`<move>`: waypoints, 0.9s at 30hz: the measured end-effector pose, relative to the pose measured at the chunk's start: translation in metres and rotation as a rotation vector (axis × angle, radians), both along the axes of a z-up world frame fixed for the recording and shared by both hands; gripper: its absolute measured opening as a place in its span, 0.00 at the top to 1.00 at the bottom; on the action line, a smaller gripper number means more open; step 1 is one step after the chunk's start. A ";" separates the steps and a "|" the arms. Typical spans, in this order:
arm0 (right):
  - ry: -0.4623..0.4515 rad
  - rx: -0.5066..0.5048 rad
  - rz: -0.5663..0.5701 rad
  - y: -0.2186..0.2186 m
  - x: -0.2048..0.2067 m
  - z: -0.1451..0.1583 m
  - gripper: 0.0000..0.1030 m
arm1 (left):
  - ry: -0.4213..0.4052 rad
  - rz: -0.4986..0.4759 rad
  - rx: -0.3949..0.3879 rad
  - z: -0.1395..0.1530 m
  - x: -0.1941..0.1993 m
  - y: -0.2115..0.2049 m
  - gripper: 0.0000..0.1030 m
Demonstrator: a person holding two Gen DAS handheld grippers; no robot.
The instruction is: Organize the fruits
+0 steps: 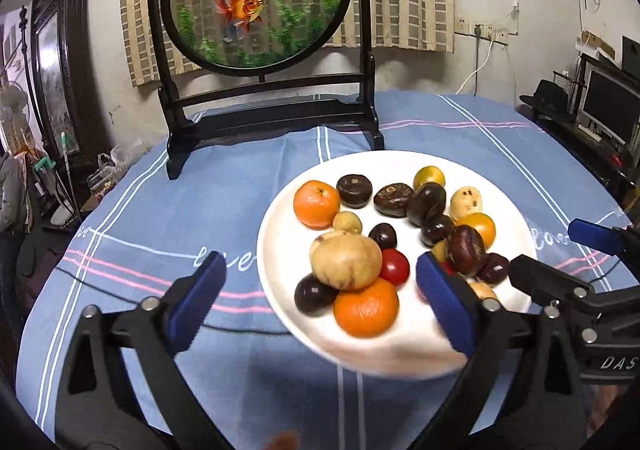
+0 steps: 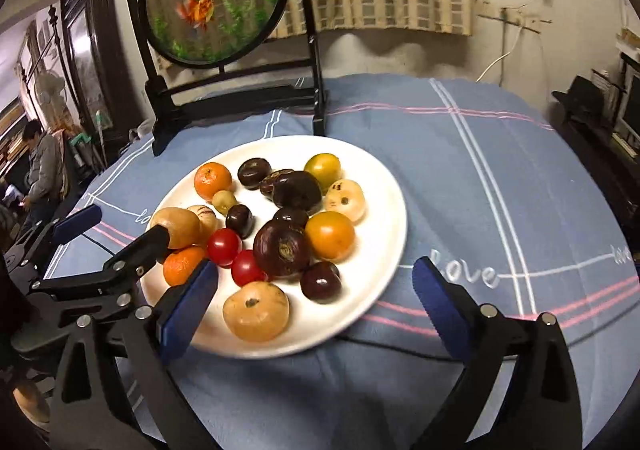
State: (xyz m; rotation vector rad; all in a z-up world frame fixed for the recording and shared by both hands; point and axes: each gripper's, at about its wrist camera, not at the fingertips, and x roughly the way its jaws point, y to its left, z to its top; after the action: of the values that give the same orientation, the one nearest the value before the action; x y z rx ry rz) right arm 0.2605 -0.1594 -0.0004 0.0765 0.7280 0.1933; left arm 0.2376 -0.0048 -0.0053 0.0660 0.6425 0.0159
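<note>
Filling the middle of both views, a white plate (image 1: 280, 250) sits on the blue striped cloth (image 1: 160, 210) that covers the surface. On the plate lie mixed fruits: two mandarins, one at the upper left of the pile (image 1: 316, 204) and one at the lower edge (image 1: 366, 308), dark brown chestnut-like pieces (image 1: 354, 191), red cherry tomatoes (image 1: 394, 268), yellow-orange tomatoes (image 2: 330, 236) and pale tan round fruits (image 1: 346, 261).

Seen from the left wrist, the left gripper (image 1: 320, 290) has its jaws spread wide with nothing clamped; its left blue pad stands over the cloth beside the plate, and its right pad over the plate's lower right part. Between them lie the near mandarin and a tan fruit, untouched by the pads.

Seen from the right wrist, the right gripper (image 2: 314, 290) also has its jaws wide apart and grips nothing. Its left pad is over the plate's lower left rim, its right pad over the cloth at the lower right, near the word "love".

Each gripper shows at the edge of the other's view. Behind the plate, in the upper left of the frame, stands a dark-framed round goldfish screen (image 1: 256, 2).
</note>
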 end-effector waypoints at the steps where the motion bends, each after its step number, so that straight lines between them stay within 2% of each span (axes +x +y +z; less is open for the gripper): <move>1: 0.004 0.003 -0.007 -0.001 -0.007 0.001 0.04 | 0.004 -0.005 -0.002 0.001 -0.003 0.000 0.03; 5: 0.026 0.033 -0.037 -0.005 -0.027 -0.001 0.02 | 0.000 -0.014 0.008 0.005 -0.022 -0.003 0.02; 9: 0.030 0.014 -0.031 -0.004 -0.045 -0.004 0.02 | -0.033 -0.021 0.022 0.014 -0.041 -0.007 0.02; 15: 0.021 0.035 -0.034 -0.010 -0.065 -0.004 0.02 | -0.005 -0.060 -0.062 0.013 -0.045 -0.002 0.02; 21: 0.027 0.036 -0.036 -0.012 -0.069 -0.003 0.02 | -0.033 -0.028 0.018 0.009 -0.049 -0.012 0.02; 27: 0.052 0.018 -0.030 -0.010 -0.066 -0.007 0.02 | -0.025 -0.049 0.040 0.007 -0.054 -0.018 0.02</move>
State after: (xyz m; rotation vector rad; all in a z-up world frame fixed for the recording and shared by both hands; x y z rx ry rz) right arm 0.1948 -0.1690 -0.0071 0.1102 0.7768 0.1693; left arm 0.1837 -0.0230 0.0018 0.1201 0.6156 -0.0172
